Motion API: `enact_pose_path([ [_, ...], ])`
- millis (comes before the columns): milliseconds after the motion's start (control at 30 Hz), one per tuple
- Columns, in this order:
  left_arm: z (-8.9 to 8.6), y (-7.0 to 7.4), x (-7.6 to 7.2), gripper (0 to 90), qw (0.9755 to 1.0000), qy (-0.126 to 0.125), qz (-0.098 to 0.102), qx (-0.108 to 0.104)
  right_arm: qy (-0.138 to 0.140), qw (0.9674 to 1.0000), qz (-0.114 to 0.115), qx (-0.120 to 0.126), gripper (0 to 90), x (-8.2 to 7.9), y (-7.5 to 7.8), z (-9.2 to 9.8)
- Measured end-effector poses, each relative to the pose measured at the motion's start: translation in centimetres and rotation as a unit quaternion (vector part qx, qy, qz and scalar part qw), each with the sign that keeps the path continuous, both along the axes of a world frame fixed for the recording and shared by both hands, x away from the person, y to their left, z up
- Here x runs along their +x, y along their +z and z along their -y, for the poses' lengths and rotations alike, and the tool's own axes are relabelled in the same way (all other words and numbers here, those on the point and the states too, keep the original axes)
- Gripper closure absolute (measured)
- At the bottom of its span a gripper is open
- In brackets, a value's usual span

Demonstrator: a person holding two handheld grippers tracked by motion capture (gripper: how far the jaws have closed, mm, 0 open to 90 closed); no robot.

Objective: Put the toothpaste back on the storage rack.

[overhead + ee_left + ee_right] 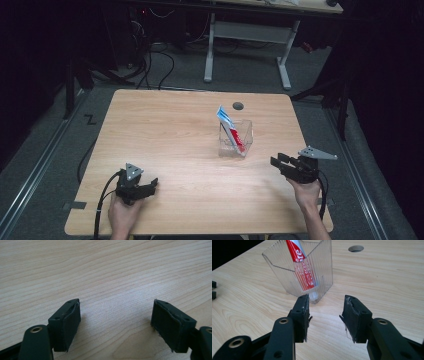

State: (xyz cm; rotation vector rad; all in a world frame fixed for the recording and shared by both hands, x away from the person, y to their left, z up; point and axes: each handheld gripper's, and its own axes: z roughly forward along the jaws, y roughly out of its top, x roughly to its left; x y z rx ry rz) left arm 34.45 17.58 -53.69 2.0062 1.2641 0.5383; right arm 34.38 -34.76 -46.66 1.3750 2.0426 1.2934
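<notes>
Toothpaste tube standing in the clear holder, both tools empty.

The toothpaste tube (229,126) leans inside the clear holder (244,134), cap down. The right tool (325,316), jaws spread, sits just before the holder; the left tool (150,184), also spread, rests on the bench (165,125) well away from it. To lift the tube cleanly, pinch its top above the holder's rim.

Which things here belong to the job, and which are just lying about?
Job:
- toothpaste tube, standing tilted in the holder
- clear plastic holder
- right tool, open, nearest the holder
- left tool, open, over bare wood

Lying about:
- round hole in the table
</notes>
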Motion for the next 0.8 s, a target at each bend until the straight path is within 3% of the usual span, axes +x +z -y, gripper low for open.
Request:
enact_pose_path([
  [800,0.0,0.0,0.0,24.0,1.0,0.0,0.0,0.0,-0.005,0.9991,-0.035,-0.022,56.8,0.6,-3.8,-1.5],
])
